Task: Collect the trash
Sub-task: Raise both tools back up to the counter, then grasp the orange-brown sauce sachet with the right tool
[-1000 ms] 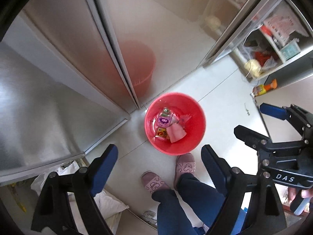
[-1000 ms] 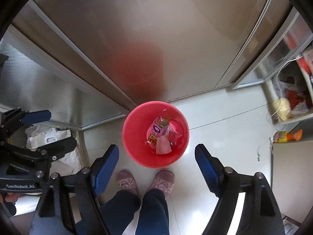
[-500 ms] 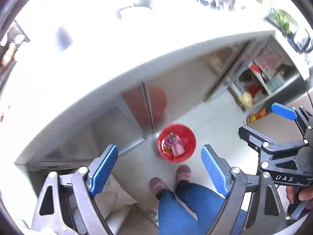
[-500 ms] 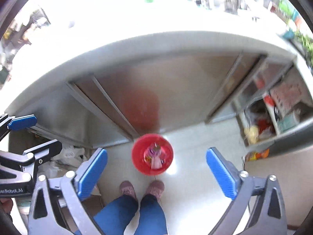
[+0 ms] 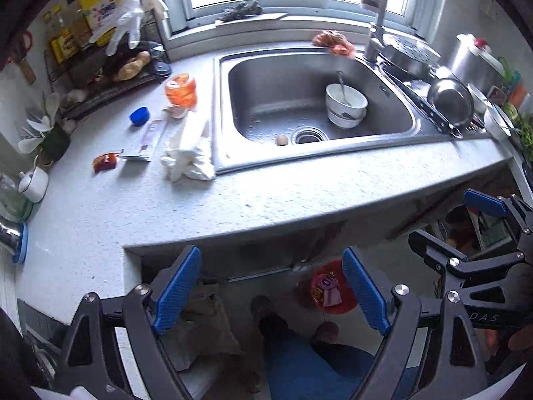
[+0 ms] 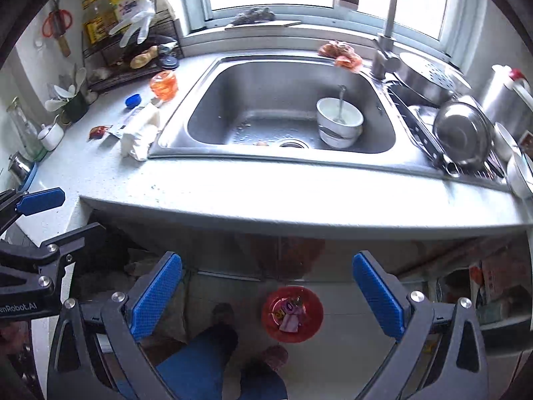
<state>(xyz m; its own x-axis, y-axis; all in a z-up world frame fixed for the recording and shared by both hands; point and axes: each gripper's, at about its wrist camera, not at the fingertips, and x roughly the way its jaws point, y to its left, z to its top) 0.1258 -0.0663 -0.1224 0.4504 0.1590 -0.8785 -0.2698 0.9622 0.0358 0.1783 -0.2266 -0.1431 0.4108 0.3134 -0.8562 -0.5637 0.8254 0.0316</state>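
At far left on the speckled countertop (image 5: pixel 299 193) we see a red snack wrapper (image 5: pixel 105 161), then a flat white packet (image 5: pixel 146 140) and a blue bottle cap (image 5: pixel 139 115). Next comes an orange plastic cup (image 5: pixel 180 90), and below it a crumpled white cloth (image 5: pixel 188 156) lying against the left rim of the steel sink (image 5: pixel 220 106). Inside the sink we note a small brown scrap (image 5: pixel 281 139) just beside the drain, and stacked white bowls (image 5: pixel 346 105) with a spoon. An orange mesh bag (image 5: pixel 334 41) rests on the sink's back rim.

On the floor below the counter edge stands the red bin (image 6: pixel 292 313), holding coloured wrappers, near the person's feet.

Our left gripper (image 5: pixel 271 293) has its blue pads spread wide with nothing between them. Our right gripper (image 6: pixel 266 296) is likewise spread and empty, its jaws having just opened further.
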